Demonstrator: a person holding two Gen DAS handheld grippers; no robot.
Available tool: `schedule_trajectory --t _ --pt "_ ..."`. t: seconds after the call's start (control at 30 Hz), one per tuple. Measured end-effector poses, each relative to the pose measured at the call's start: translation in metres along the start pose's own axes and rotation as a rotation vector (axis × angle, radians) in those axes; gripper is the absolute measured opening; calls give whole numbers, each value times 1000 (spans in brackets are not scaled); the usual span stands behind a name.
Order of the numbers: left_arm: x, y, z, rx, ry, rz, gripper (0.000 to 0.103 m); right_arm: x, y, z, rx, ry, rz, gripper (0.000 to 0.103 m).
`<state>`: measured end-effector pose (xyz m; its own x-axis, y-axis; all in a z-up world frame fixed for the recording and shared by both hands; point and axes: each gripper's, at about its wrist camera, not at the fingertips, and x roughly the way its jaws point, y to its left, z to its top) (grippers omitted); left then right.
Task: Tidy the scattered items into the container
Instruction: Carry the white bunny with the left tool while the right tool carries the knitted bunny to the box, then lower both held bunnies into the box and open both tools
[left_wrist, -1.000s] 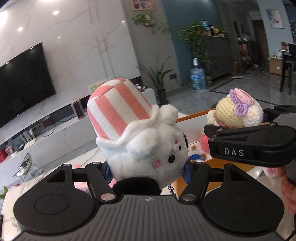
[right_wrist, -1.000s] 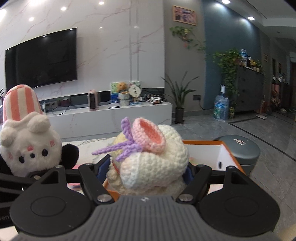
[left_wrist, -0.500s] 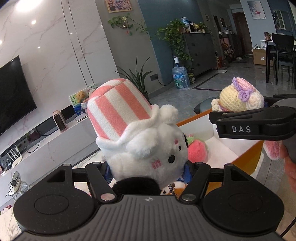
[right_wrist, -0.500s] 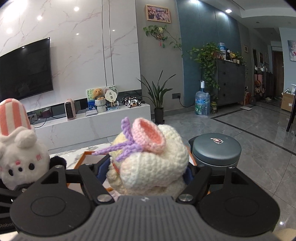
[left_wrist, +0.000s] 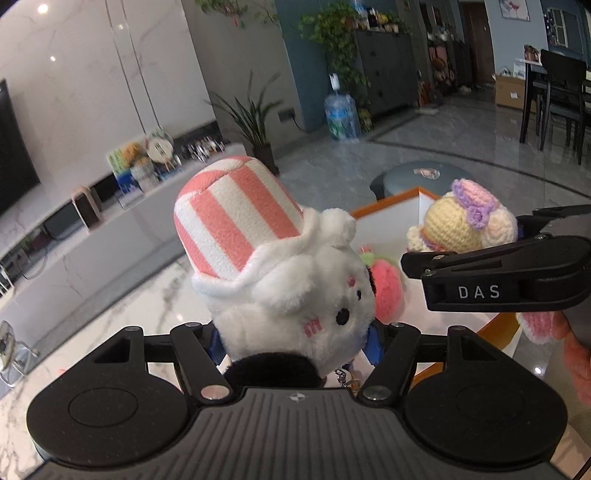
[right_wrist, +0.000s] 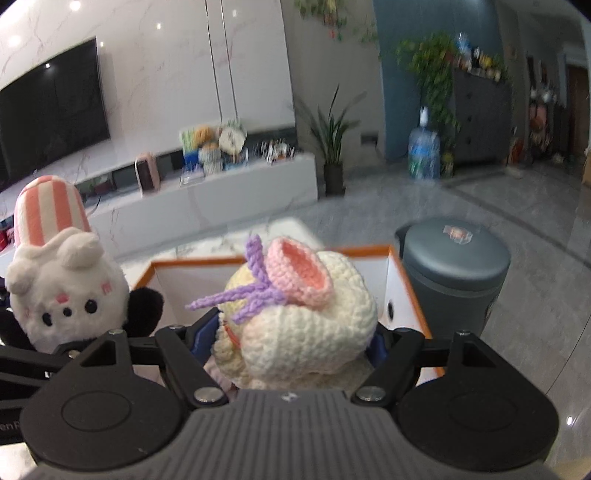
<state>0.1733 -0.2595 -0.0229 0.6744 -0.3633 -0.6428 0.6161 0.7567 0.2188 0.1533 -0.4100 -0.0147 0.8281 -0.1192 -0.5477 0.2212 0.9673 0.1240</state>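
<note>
Left gripper clamps the bunny, held near the box; a pink plush already lies inside.

Right view: right gripper clamps the crochet doll, hovering over the box's near edge. Neither toy is released yet. Both drops remain; can't tell whether other items are left on the table.

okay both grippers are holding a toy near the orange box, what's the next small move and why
Probably lower the right gripper a little and then open it. Its crochet doll already hangs over the white inside of the box, while the left gripper holds the striped-hat bunny more to the box's side, so that one should follow.
</note>
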Motion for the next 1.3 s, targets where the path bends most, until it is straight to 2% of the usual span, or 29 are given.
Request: schedule_trajectory --t 0.37,0.83,0.97,1.3 --pt "39 14 0 -51 149 -81 79 53 -5 1 -41 234 40 79" --pt "71 22 -9 -71 267 -123 80 90 0 -15 1 404 59 81" --pt "74 22 -9 -61 264 -125 80 96 0 -19 17 431 61 81" --pt "74 21 -10 -64 257 -122 81 93 0 -18 5 425 43 82"
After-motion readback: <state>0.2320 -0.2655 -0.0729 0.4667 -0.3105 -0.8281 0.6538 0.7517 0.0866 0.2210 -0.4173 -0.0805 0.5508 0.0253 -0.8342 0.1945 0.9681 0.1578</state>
